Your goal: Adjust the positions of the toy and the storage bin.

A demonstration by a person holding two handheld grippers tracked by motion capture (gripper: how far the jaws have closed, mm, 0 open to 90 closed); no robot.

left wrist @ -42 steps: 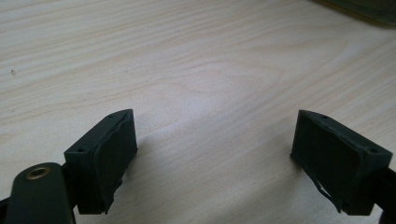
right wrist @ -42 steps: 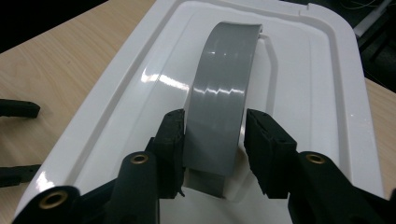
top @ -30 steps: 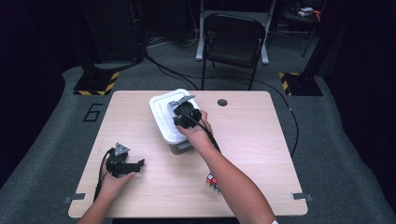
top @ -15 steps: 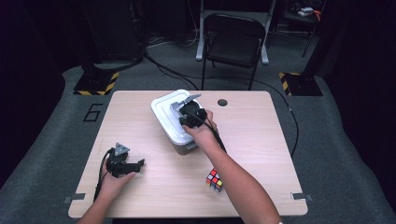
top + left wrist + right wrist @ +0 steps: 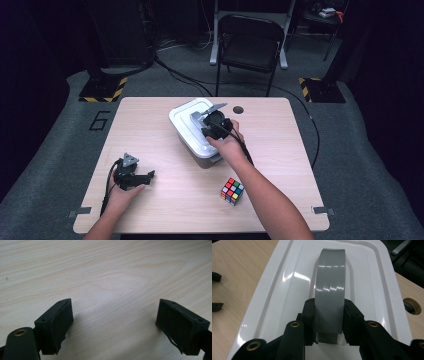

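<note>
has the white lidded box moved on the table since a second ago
Yes. The white plastic box with the grey handle has slid toward the round hole in the wooden table, with the right gripper clamped on its handle.

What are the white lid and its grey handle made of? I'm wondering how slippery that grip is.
The white lid looks like glossy moulded plastic: sharp light reflections, rounded ridges. The grey handle, clamped by the right gripper, also looks like smooth plastic with a shiny sheen, so probably fairly slippery.
</note>
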